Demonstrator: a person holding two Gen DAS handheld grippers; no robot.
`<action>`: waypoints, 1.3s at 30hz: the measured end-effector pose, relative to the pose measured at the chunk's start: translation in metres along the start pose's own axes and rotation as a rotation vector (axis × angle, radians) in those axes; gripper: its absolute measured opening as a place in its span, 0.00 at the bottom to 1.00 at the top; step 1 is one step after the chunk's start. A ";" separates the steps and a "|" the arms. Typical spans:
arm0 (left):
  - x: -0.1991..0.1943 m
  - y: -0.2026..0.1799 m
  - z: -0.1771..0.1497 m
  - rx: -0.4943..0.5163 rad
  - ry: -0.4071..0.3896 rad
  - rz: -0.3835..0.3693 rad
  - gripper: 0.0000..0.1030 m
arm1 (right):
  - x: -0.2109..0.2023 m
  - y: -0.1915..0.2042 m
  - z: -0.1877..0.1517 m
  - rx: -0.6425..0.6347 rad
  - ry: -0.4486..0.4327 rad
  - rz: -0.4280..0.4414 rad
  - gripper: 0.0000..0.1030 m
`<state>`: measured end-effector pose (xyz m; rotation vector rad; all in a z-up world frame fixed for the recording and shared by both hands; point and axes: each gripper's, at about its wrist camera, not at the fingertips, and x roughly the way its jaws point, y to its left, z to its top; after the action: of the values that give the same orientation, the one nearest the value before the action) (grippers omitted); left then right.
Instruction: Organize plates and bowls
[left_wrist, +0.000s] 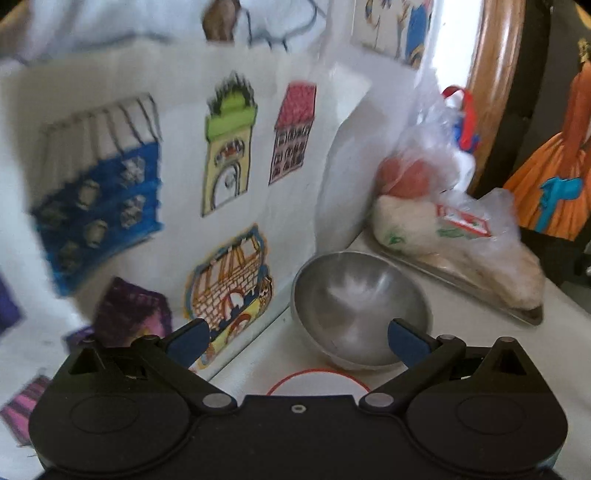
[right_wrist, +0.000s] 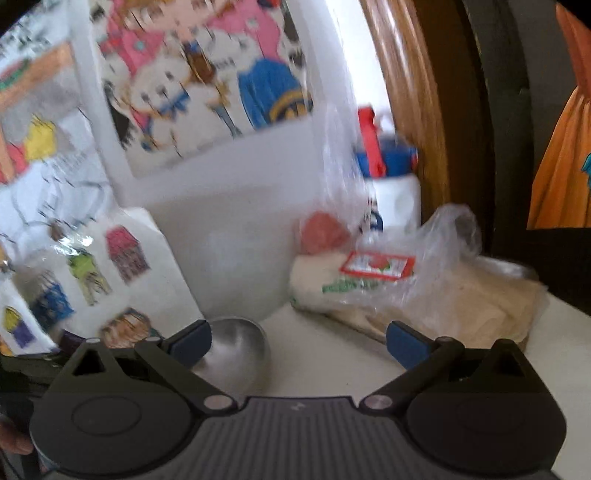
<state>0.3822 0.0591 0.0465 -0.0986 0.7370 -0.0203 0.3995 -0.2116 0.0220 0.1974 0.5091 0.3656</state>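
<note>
My left gripper (left_wrist: 297, 341) is held low over the white countertop (left_wrist: 461, 332) with its blue-padded jaws spread wide and holding nothing; the right pad sits in front of the near rim of the small round stainless-steel bowl (left_wrist: 360, 306), which is tilted on its side with its hollow facing me, close to the white panel covered in coloured drawings of buildings (left_wrist: 229, 147). Just below that gripper, the edge of a white plate with a red rim (left_wrist: 317, 380) peeks out on the counter. My right gripper (right_wrist: 297, 341) is also opened wide and empty, held further back, and from there the same steel bowl (right_wrist: 236, 354) shows behind my left pad, well to the left of the gap. Behind the bowl a white plate (left_wrist: 340, 192) leans upright against the panel. To the right lies a clear plastic bag of pale flatbread with a red-and-green label (left_wrist: 458, 236) on a metal tray (left_wrist: 524, 314), with a bagged reddish round thing (left_wrist: 406, 177) and a white bottle with a blue and red top (right_wrist: 391, 184) behind it, next to a wooden frame (left_wrist: 495, 74). Both views are blurred.
</note>
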 end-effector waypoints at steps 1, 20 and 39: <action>0.005 -0.002 0.000 0.002 0.000 0.005 0.99 | 0.009 -0.003 -0.001 0.006 0.015 0.000 1.00; 0.048 -0.012 -0.007 -0.066 0.036 0.019 0.98 | 0.094 -0.008 -0.021 0.042 0.180 0.066 0.87; 0.063 0.015 -0.007 -0.302 0.081 -0.062 0.24 | 0.104 0.014 -0.025 0.055 0.252 0.153 0.24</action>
<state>0.4236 0.0702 -0.0026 -0.4109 0.8145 0.0285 0.4667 -0.1556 -0.0415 0.2455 0.7554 0.5299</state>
